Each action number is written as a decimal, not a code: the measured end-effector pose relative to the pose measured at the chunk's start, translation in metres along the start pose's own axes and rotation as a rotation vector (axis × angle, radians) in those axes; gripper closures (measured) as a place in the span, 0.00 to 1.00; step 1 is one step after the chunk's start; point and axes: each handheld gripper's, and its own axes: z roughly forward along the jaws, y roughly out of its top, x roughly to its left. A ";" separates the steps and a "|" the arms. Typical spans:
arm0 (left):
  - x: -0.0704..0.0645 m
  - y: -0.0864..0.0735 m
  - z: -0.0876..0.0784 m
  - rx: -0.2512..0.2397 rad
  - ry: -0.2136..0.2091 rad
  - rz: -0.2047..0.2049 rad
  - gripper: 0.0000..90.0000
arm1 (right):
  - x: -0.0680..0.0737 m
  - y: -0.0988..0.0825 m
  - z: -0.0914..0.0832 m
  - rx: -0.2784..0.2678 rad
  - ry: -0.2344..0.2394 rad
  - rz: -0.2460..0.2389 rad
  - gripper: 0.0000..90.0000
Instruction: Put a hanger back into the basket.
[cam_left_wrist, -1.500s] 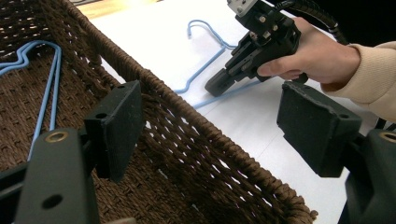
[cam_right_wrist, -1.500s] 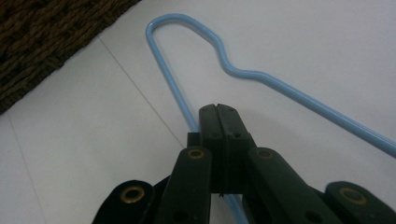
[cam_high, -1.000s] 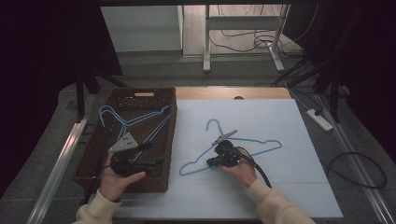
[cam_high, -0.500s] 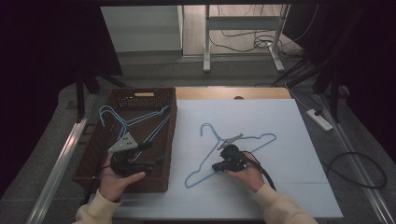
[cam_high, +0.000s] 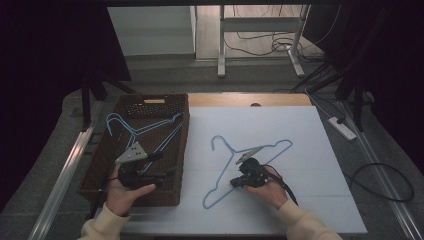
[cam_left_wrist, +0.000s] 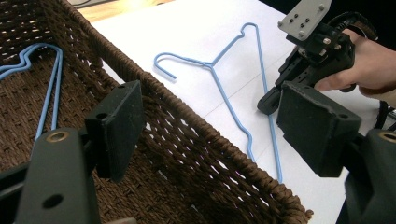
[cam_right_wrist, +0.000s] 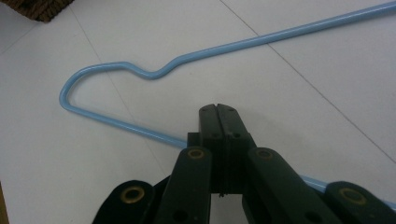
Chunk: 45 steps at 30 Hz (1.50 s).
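A person sits at a table covered by a white foam board (cam_high: 300, 130), holding 1 black two-jaw gripper in each hand. A thin light-blue wire coat hanger (cam_high: 235, 150) lies flat on the board, its hook pointing toward the far left, just beside a dark brown woven wicker basket (cam_high: 184, 150) on the left.

The right gripper (cam_high: 239, 181) sits low over the hanger's long bottom bar. In the right gripper view its jaws are pressed fully together, and the blue wire (cam_right_wrist: 140, 133) runs under their tips and out the other side; whether they pinch the wire or merely rest on top of it cannot be told.

The left gripper (cam_high: 167, 175) hovers over the basket with its jaws spread wide and nothing between them. At least 2 more blue wire hangers (cam_high: 132, 131) lie inside the basket.

The hanger looks light, stiff and springy, with a smooth, slippery coating. Lying flat, it leaves little room for a jaw underneath. The straight bottom bar or the twisted neck below the hook would probably be the surest places to grip.
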 end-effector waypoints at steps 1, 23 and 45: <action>0.000 0.000 0.000 0.000 0.000 0.000 0.27 | 0.000 0.000 0.000 -0.001 -0.001 -0.001 1.00; -0.007 0.002 0.005 0.005 -0.004 0.015 0.26 | -0.029 0.016 -0.023 -0.122 -0.086 0.057 1.00; -0.006 0.001 0.007 0.011 -0.003 0.014 0.27 | -0.074 0.073 -0.003 -0.094 -0.212 0.137 0.53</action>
